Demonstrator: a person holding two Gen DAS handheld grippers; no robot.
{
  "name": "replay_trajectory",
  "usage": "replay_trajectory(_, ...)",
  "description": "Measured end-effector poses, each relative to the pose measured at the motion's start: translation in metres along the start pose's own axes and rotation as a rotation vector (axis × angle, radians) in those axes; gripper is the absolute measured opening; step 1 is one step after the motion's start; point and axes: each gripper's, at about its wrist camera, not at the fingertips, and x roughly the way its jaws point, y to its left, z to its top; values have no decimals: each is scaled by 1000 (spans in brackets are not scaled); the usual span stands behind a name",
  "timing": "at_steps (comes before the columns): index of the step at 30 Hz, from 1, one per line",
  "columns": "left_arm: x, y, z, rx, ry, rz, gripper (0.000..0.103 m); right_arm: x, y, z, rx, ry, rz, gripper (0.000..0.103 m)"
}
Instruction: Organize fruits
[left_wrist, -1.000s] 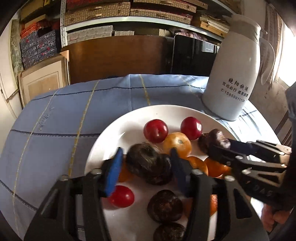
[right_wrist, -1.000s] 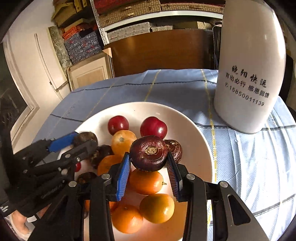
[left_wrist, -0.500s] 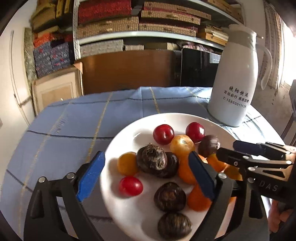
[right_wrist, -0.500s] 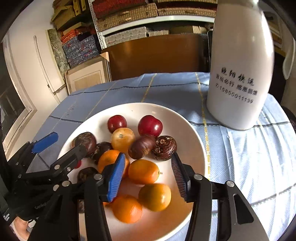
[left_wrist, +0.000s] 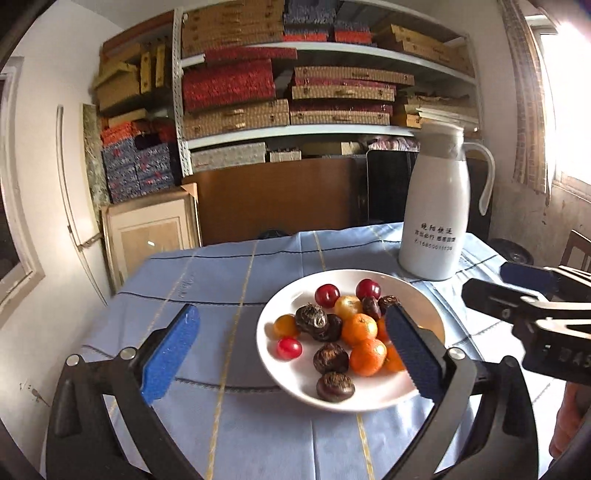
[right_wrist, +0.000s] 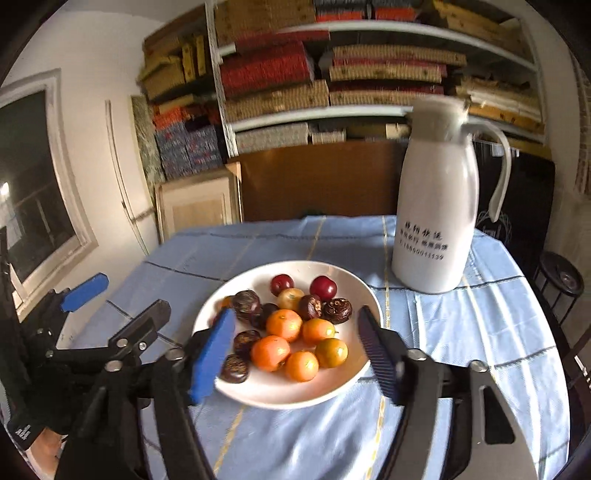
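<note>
The left hand-held gripper (left_wrist: 291, 345) had just been opening and stood released, nothing between its jaws. The right hand-held gripper (right_wrist: 295, 349) had likewise just been opening, empty. Beyond them the white plate (right_wrist: 258, 391) on the blue-clothed tabletop (right_wrist: 461, 332) carried oranges (right_wrist: 283, 325), dark chestnuts (left_wrist: 335, 386) and red cherries (right_wrist: 323, 288). A white thermos jug (right_wrist: 436, 206) stood at two o'clock from the plate.

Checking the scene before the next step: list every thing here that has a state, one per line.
Left gripper: jaws just opened wide, nothing between its blue pads.
Right gripper: jaws just opened, holding nothing.
Round white plate: upright on the cloth, loaded with fruit.
Tall white jug: upright, lid on, beside the plate.
Blue checked tablecloth: spread flat.
</note>
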Motion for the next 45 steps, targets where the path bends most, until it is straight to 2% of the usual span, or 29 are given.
replay_trajectory(3,-23,-4,-12,14,0,12,98,-22,10,-15,-16,-26,5,76)
replay_trajectory(7,-36,-6,-37,16,29,14,98,-39,16,-40,-10,-33,20,77)
replay_trajectory(11,-33,-4,-71,-17,77,-16,98,-38,18,-68,4,-31,6,89)
replay_trajectory(13,-27,-5,-83,-9,109,-27,98,-32,18,-87,4,-35,-14,90)
replay_trajectory(15,-22,-9,-88,22,133,12,98,-26,17,-96,5,-11,-24,90)
replay_trajectory(17,-21,-11,-88,34,128,30,98,-23,15,-96,0,8,-14,90)
replay_trajectory(22,-24,-10,-89,-2,134,-63,98,-33,1,-93,59,-33,-7,92)
replay_trajectory(36,-24,-8,-89,-30,144,-82,98,-26,-6,-94,83,5,-21,95)
replay_trajectory(39,-27,-11,-90,-6,112,-25,98,-25,-8,-94,89,11,-22,95)
replay_trajectory(42,-25,-11,-90,-15,126,-69,98,-25,-8,-94,92,14,-22,95)
replay_trajectory(45,-24,-14,-91,-4,135,-63,98,-25,-8,-94,92,14,-23,95)
